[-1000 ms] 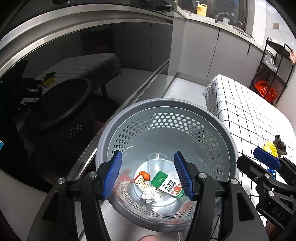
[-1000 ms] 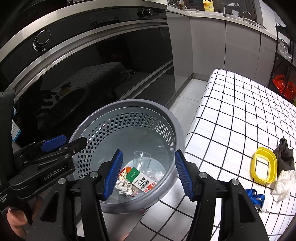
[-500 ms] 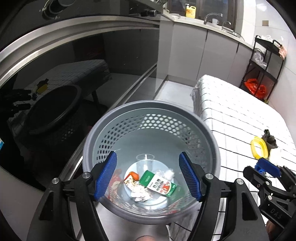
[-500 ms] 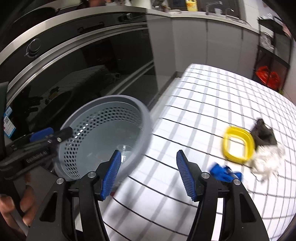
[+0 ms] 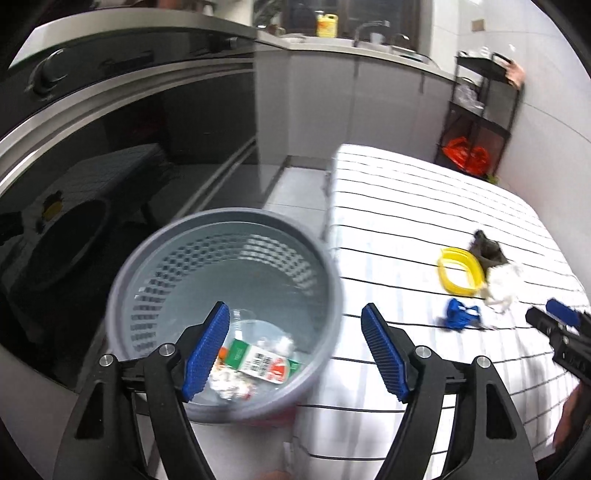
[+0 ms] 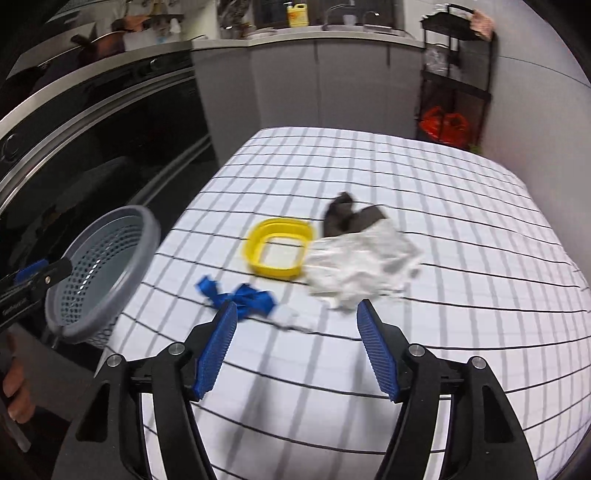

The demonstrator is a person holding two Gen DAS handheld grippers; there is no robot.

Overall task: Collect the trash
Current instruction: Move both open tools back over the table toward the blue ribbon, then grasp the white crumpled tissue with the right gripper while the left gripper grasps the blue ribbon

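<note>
A grey perforated bin [image 5: 155, 266] [image 6: 110, 236] stands beside the table's left edge, holding a green-and-white carton [image 5: 258, 360] and crumpled scraps. My left gripper [image 5: 295, 347] hovers over the bin's right rim, jaws opening, nothing between them. On the checked tablecloth [image 6: 443, 206] lie a yellow ring lid [image 6: 277, 251] [image 5: 460, 271], a white crumpled wrapper [image 6: 362, 262] [image 5: 502, 284], a dark scrap [image 6: 347, 214] [image 5: 487, 247] and a blue wrapper [image 6: 240, 297] [image 5: 460, 317]. My right gripper [image 6: 295, 343] is above the cloth just short of the blue wrapper, jaws opening and empty.
A dark glass-fronted oven [image 5: 110, 140] runs along the left, behind the bin. Grey cabinets [image 6: 314, 85] with a sink and a yellow bottle [image 6: 297, 14] stand at the back. A black rack [image 6: 456, 74] with a red bag [image 6: 445, 127] stands at the back right.
Both grippers have swung right, away from the bin toward the table, and their jaws have widened. The right one now faces the trash on the cloth instead of the bin.
</note>
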